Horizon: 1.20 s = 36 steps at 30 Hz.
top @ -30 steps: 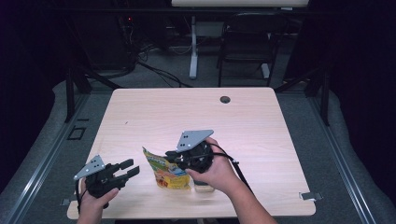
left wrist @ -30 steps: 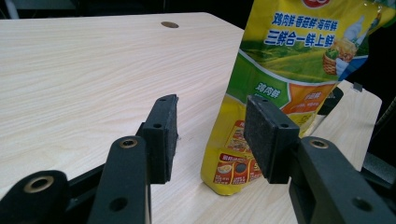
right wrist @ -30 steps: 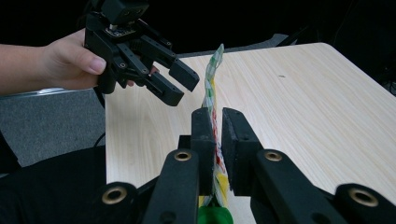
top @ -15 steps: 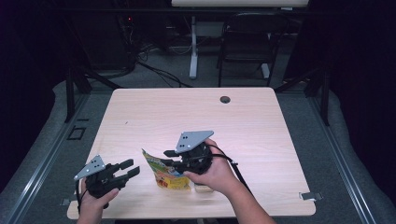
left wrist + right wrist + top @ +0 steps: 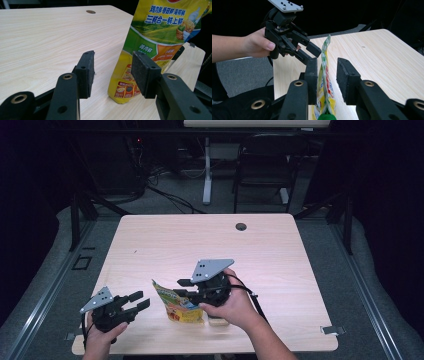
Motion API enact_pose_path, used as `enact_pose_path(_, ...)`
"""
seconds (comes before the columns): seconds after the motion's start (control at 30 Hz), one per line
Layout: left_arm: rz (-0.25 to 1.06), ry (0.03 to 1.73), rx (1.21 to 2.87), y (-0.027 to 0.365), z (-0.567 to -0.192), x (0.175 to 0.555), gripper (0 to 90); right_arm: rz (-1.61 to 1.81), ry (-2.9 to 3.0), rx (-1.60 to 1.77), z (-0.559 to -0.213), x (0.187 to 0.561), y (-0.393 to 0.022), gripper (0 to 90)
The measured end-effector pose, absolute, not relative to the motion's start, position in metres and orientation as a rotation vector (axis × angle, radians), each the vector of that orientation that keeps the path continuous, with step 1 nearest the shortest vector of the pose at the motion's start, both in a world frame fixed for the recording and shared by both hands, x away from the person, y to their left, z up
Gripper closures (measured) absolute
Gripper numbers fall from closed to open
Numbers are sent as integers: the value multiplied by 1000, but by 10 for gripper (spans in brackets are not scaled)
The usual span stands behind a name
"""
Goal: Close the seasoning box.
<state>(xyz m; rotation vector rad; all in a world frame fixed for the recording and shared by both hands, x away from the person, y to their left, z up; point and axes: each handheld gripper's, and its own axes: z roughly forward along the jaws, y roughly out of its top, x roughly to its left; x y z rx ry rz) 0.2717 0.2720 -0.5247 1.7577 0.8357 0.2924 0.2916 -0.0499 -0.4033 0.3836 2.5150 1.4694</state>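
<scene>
1. High view: pouch (image 5: 181, 303) stands upright near the front edge of the table (image 5: 165, 245), between the two hands. The right claw (image 5: 184, 288) reaches over the pouch's top from the right, its grey plate above it. The left claw (image 5: 136, 301) sits well to the left of the pouch, apart from it, pointing toward it. A small pale block (image 5: 218, 321) lies on the table under the right hand (image 5: 234, 306). A dark hole (image 5: 241, 226) marks the far part of the table.

2. Left claw view: the left claw (image 5: 112, 72) is spread, with nothing between its pads. The pouch (image 5: 160, 45) stands just beyond the right-hand pad, yellow and green with printed characters, its base on the table.

3. Right claw view: the right claw (image 5: 326, 80) has just been opening; its jaws now stand spread on either side of the pouch (image 5: 325, 85). The pouch, seen edge-on, lies close against the left-hand pad and clear of the other, and no pinch shows. Beyond it the left claw (image 5: 310, 53), spread, is held in the left hand (image 5: 258, 45).
</scene>
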Motion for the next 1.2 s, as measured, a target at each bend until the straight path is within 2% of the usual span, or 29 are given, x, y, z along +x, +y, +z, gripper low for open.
enact_pose_path(0.63,285,848,1750,273,-526,272,541,1473,2518,412,-399,292,-62,711)
enact_pose_path(1.2,310,828,1780,265,-525,269,543,1474,2418,527,-395,293,-94,681)
